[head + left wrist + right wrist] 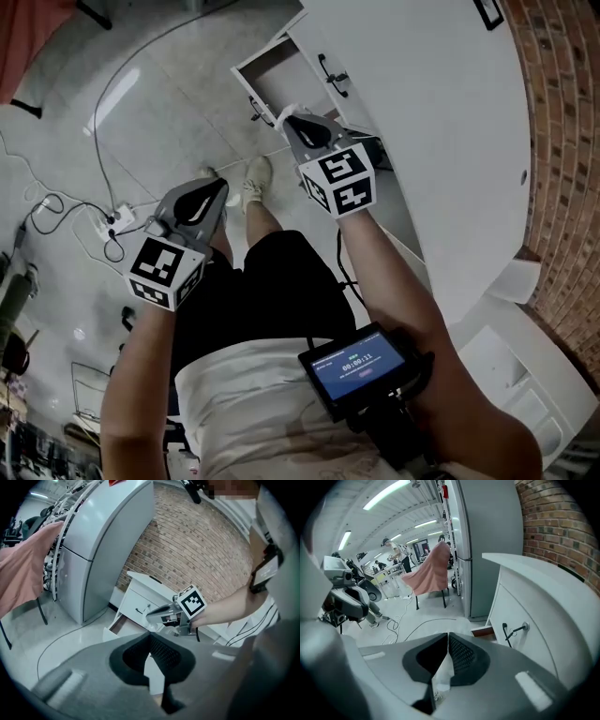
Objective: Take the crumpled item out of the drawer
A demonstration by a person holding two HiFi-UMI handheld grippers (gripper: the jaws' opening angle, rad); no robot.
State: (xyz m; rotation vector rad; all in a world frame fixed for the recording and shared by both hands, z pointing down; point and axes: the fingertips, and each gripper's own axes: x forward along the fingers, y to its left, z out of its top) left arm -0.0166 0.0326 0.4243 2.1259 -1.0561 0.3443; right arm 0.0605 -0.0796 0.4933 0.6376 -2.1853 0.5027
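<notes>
Crumpled thing (440, 679): pinched in the right tongs (447, 637), out of the open drawer (272, 67).
Feel: probably light, soft, squashy.
Best hold: a thick fold.
Left tongs (150, 637): closed, empty.

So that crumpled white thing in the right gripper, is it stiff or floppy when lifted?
Probably floppy: the crumpled item squashes thin between the nearly closed jaws of the right gripper. Likely light: it looks like thin wrinkled sheet. Might slip from that small pinch.

Pink cloth (429, 571) hangs near tall grey cabinet (487, 541), possibly a fridge
</notes>
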